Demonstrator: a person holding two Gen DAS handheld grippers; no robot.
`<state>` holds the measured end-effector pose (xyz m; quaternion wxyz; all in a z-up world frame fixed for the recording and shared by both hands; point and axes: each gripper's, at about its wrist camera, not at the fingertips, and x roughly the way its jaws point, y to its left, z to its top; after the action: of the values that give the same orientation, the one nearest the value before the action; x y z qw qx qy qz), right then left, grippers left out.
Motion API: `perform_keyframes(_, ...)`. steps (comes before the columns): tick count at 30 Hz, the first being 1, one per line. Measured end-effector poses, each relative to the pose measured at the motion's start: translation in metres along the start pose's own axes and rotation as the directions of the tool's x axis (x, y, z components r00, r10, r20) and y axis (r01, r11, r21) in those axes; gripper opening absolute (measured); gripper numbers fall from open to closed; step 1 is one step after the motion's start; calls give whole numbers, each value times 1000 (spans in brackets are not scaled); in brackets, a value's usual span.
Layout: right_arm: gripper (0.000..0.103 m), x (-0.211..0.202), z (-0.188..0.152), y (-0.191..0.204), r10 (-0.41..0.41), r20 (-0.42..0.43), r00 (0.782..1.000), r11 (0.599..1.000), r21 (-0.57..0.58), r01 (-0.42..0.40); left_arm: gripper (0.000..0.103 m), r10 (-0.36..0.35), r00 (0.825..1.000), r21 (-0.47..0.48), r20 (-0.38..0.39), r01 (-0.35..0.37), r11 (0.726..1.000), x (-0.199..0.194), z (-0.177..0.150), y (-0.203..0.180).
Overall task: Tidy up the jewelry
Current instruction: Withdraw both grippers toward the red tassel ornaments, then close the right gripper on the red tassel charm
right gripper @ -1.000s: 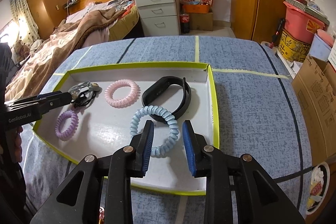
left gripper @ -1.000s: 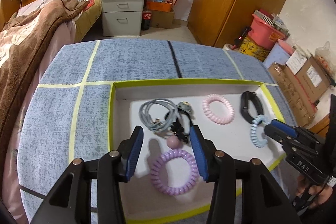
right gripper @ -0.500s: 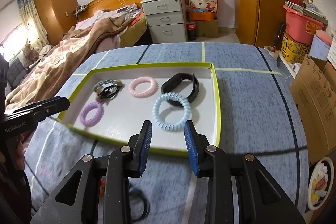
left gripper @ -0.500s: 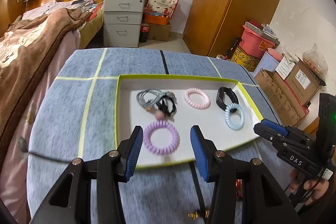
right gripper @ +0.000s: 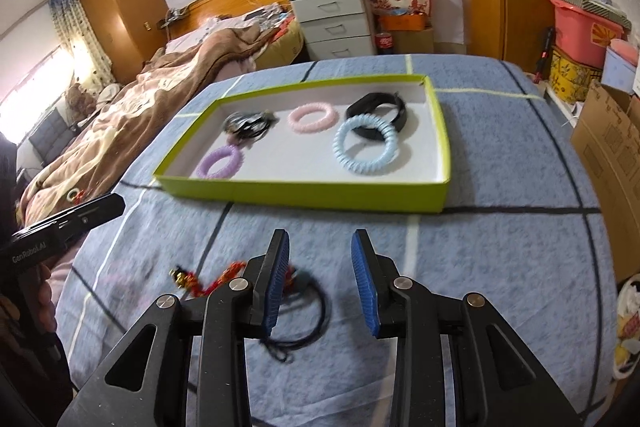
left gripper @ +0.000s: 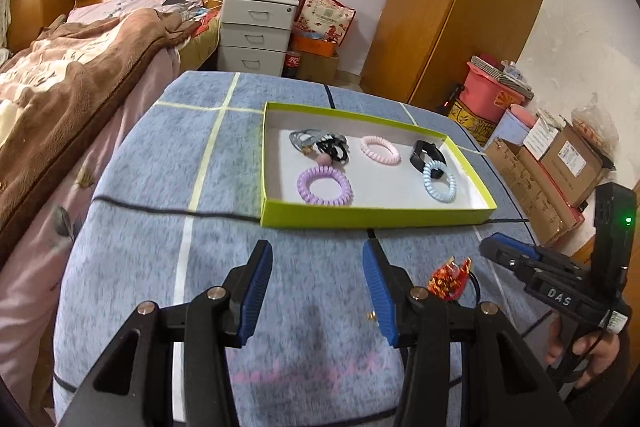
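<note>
A lime-green tray (left gripper: 372, 218) (right gripper: 304, 195) on the blue cloth holds a purple coil tie (left gripper: 325, 185) (right gripper: 220, 161), a pink coil tie (left gripper: 380, 149) (right gripper: 311, 117), a light blue coil tie (left gripper: 439, 181) (right gripper: 367, 145), a black band (left gripper: 427, 154) (right gripper: 380, 115) and a tangle of grey and black ties (left gripper: 320, 143) (right gripper: 249, 125). A red-and-gold charm on a black cord (left gripper: 448, 277) (right gripper: 208, 281) lies on the cloth in front of the tray. My left gripper (left gripper: 316, 287) is open and empty. My right gripper (right gripper: 320, 283) is open and empty, beside the cord.
A bed with a brown blanket (left gripper: 72, 75) lies to the left. A white drawer unit (left gripper: 256, 31), a wooden wardrobe (left gripper: 460, 7) and cardboard boxes (left gripper: 560, 163) stand behind and to the right. A black cable (left gripper: 172, 211) crosses the cloth.
Both grippers have pulled back from over the tray to the near part of the cloth. The tray's items have not moved. The red charm has come into view.
</note>
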<state>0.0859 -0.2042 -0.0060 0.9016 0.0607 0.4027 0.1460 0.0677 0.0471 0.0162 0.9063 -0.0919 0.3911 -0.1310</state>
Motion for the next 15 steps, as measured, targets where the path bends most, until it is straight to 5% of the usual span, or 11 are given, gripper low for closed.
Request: perform_keyframes(15,33,11,-15,21,41,-34,999,998,-45,-43,49,-15,999,7,-36,15,1000,0,-33,-3)
